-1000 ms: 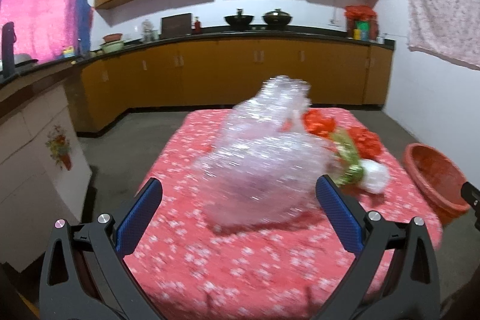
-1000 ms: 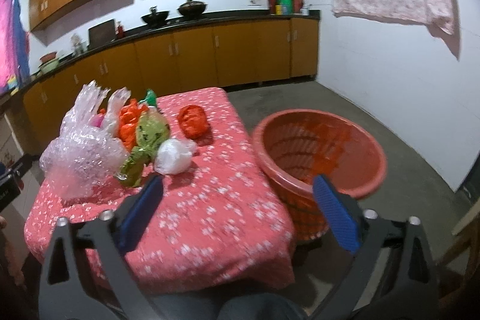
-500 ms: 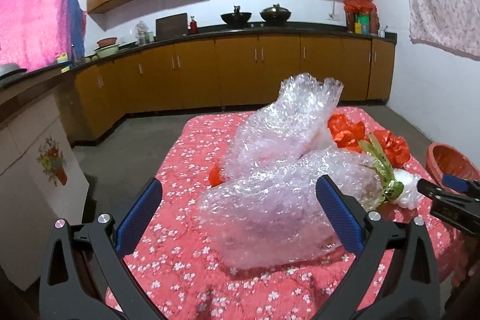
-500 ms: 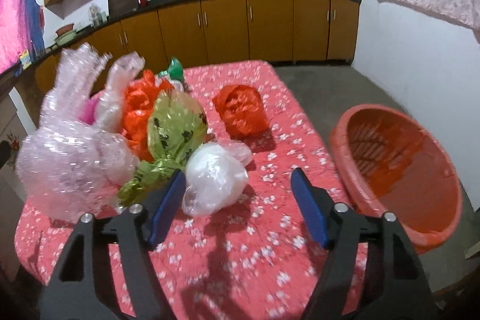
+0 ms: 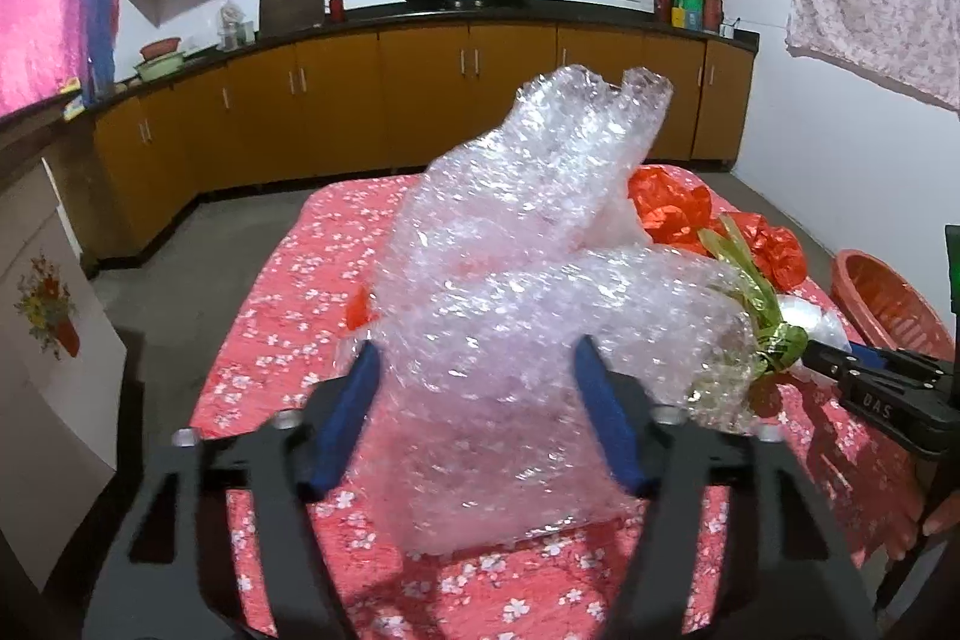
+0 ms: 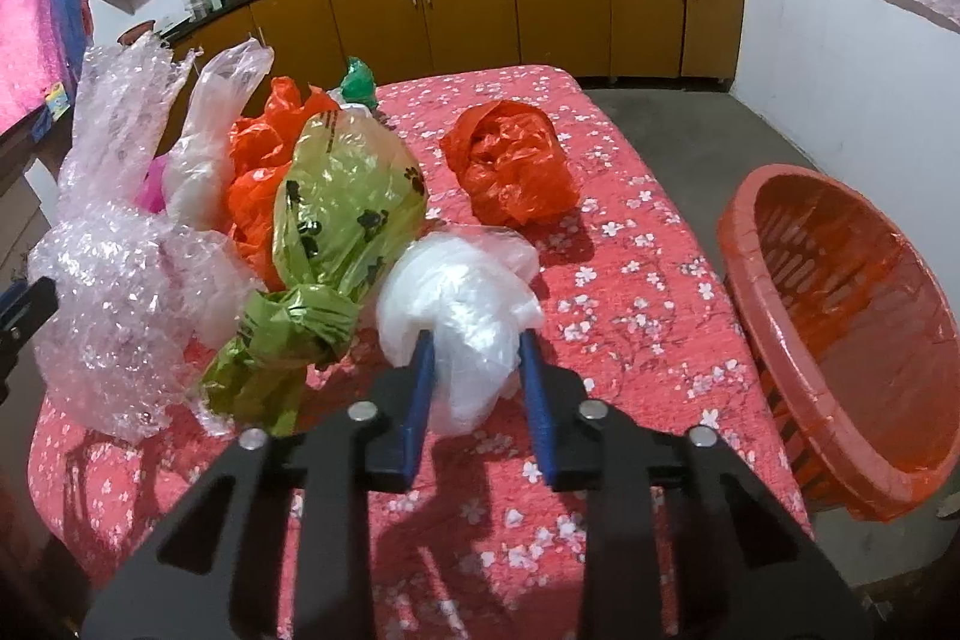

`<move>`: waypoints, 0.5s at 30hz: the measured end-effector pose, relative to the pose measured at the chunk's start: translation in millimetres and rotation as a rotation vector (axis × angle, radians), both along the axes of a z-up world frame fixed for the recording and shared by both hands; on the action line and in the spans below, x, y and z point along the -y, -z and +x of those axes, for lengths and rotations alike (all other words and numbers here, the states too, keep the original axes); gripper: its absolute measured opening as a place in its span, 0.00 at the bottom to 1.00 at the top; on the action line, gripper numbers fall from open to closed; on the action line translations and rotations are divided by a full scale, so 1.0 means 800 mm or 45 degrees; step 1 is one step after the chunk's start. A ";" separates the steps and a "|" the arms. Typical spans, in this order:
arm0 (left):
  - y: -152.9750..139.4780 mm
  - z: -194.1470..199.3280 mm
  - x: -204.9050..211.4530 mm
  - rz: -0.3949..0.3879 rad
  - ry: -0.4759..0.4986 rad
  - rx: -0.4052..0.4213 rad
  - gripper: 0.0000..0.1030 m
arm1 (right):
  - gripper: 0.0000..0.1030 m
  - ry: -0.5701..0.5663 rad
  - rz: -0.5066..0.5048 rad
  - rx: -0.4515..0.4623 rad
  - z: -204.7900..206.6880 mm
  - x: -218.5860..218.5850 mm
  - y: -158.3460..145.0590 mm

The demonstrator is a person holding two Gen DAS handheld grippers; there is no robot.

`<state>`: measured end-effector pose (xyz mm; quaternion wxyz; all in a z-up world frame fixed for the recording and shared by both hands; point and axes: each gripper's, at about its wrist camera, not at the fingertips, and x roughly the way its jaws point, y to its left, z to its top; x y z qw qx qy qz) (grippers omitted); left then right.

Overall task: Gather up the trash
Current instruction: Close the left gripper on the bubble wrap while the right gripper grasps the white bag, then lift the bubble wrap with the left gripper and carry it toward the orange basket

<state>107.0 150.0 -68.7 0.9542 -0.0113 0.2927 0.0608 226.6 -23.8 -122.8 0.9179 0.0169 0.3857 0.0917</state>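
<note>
A table draped in a red cloth printed with white blossoms [image 6: 630, 292] carries a heap of plastic rubbish along its left side as the right wrist camera sees it. The left gripper [image 5: 480, 370] is closing its blue-padded jaws around a big crumpled wad of clear bubble wrap [image 5: 528, 280] that stands near the table's near left corner; the wrap fills the gap between the pads and both pads touch its sides. The right gripper [image 6: 474, 346] is closing as well, its jaws now narrow and pinching a small knotted white plastic bag [image 6: 462, 304] lying close to the table's middle toward the near edge. Just beside that bag on the left lies a yellow-green plastic bag with black paw prints, tied at its neck [image 6: 336, 232], leaning against an orange plastic bag [image 6: 258, 160] and a tall translucent white bag [image 6: 210, 130]. Farther back, apart from the heap, sits a crumpled red-orange plastic bag [image 6: 510, 166] toward the table's far right corner. A round orange plastic basket [image 6: 852, 340] is off the table's right edge, tilted with its opening facing the table.
</note>
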 end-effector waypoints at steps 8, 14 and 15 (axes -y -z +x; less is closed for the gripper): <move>-0.005 -0.006 0.000 -0.027 0.018 0.007 0.09 | 0.10 0.001 0.023 0.008 -0.007 0.007 -0.005; -0.020 -0.013 -0.001 -0.036 0.017 0.042 0.02 | 0.09 0.016 0.035 0.038 -0.014 0.016 -0.017; -0.022 -0.015 -0.002 -0.034 0.016 0.051 0.01 | 0.09 0.019 0.036 0.042 -0.015 0.017 -0.019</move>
